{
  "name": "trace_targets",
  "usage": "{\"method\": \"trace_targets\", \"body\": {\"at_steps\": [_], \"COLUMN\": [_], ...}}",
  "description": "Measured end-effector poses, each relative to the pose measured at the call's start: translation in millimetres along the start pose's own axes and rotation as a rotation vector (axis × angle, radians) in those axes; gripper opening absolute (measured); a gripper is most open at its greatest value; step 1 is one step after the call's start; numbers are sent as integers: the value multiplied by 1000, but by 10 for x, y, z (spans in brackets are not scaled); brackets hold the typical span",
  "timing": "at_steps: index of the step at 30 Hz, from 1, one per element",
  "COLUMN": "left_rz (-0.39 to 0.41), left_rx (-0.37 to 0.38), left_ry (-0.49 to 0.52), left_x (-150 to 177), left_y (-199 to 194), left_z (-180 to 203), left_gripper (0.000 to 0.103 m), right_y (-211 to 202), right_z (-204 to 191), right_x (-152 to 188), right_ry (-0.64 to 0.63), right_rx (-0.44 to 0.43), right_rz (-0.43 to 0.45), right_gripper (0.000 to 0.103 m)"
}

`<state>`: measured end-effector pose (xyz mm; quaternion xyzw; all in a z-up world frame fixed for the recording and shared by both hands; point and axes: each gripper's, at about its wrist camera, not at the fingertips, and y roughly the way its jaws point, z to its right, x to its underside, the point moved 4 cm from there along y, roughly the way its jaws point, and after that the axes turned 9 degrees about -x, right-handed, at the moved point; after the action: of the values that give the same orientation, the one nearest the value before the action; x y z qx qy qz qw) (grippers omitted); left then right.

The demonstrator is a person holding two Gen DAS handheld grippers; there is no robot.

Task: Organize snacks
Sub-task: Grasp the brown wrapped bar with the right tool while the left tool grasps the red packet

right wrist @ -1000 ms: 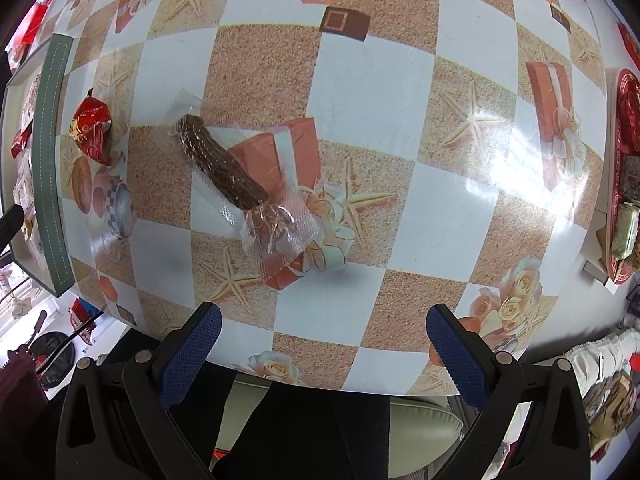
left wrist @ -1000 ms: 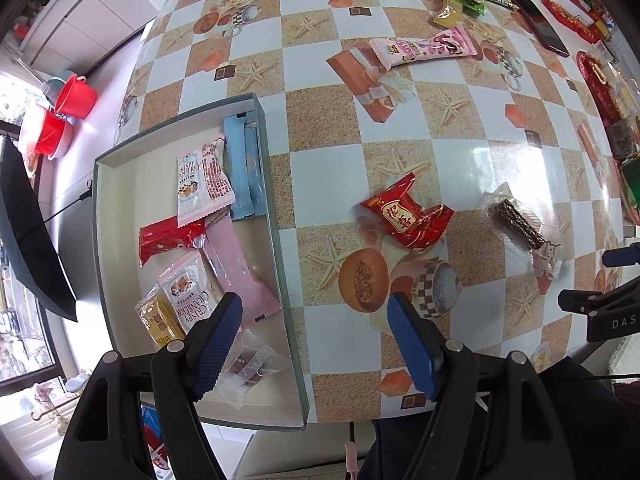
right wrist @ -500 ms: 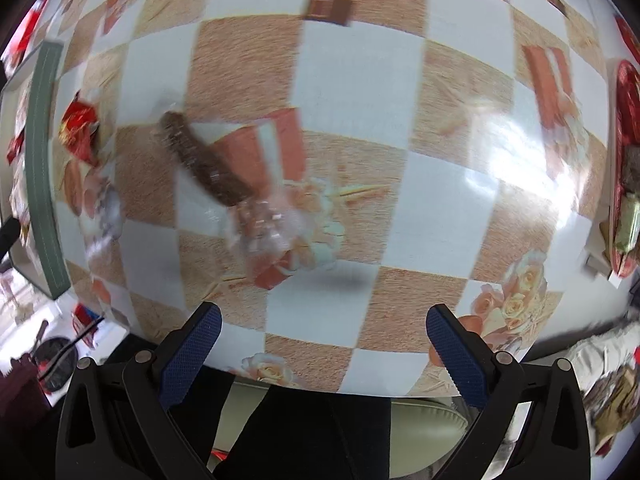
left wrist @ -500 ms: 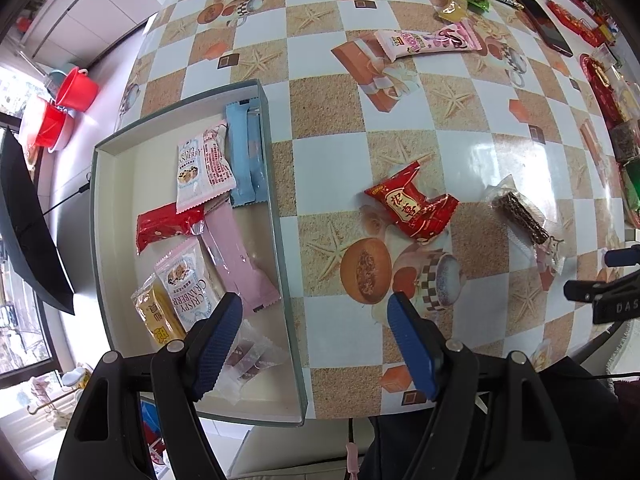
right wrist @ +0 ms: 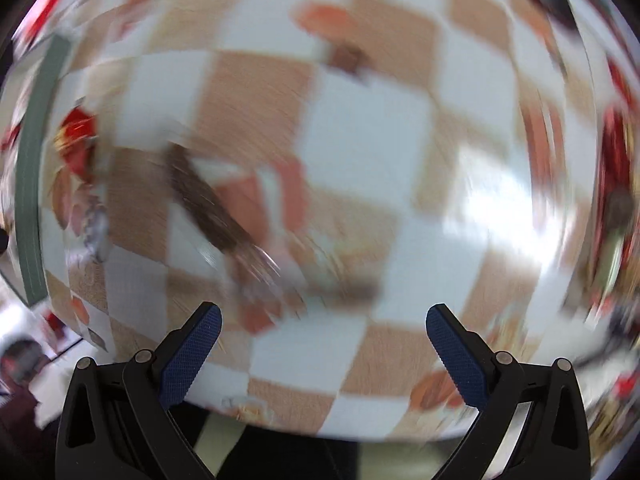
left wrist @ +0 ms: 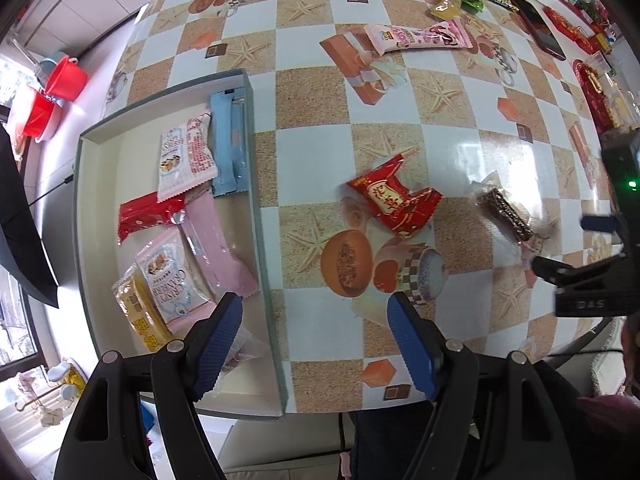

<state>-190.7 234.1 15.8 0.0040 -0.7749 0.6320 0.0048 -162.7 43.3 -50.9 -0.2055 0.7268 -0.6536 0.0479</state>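
Left wrist view: the left gripper (left wrist: 314, 322) hung with jaws apart and empty over the right wall of the grey tray (left wrist: 256, 184). The tray held a blue packet (left wrist: 226, 148), a white cracker packet (left wrist: 182, 162), a red packet (left wrist: 150, 216), a pink packet (left wrist: 218, 248), a cranberry packet (left wrist: 168, 280) and a yellow packet (left wrist: 140, 314). At three o'clock of the tray lay a red snack (left wrist: 394, 200), beyond it a brown bar (left wrist: 506, 214).

Right wrist view, heavily blurred: the right gripper (right wrist: 320, 340) stood wide apart, empty, above the checked table (right wrist: 360, 128); the brown bar (right wrist: 204, 200) lay at ten o'clock of it.
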Motion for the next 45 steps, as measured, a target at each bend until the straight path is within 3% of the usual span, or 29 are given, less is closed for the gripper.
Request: {"method": "trace_targets", "body": {"at_steps": [2, 5, 8, 10, 12, 13, 17, 22, 25, 28, 31, 38, 45], "left_rz": [-21, -59, -90, -105, -120, -131, -164, -187, -211, -171, -108, -75, 50], "left_rx": [32, 81, 108, 120, 131, 138, 158, 120, 95, 65, 57, 90, 98], "left_ry": [-13, -37, -77, -104, -135, -152, -223, -263, -285, -267, -189, -140, -104], "left_x": [-35, -122, -255, -342, -419, -453, -610, -779, -851, -905, -853, -716, -653], "left_y": [1, 28, 86, 138, 195, 223, 350, 604, 757, 735, 622, 513, 77], "left_z": [33, 84, 148, 190, 221, 234, 286, 365, 432, 499, 635, 646, 493], "left_gripper": [78, 78, 78, 78, 78, 78, 78, 78, 78, 74, 46, 45, 45], "right_y": [27, 113, 223, 208, 136, 113, 97, 0, -45, -77, -87, -299, -550], "right_z": [-178, -369, -514, -556, -578, -593, -339, -38, 10, 56, 117, 79, 115], "right_x": [-150, -317, -386, -394, -355, -323, -168, 17, 186, 269, 303, 247, 237], "right_ry": [-97, -166, -207, -217, -225, -224, -111, 29, 50, 59, 60, 62, 100], "right_rx": [29, 1, 2, 8, 8, 8, -72, -174, -187, -195, -193, -177, -189], "right_rz": [18, 30, 19, 27, 42, 47, 37, 55, 70, 77, 78, 80, 121], "right_gripper": [103, 103, 94, 84, 48, 44, 44, 44, 44, 44, 44, 44, 44]}}
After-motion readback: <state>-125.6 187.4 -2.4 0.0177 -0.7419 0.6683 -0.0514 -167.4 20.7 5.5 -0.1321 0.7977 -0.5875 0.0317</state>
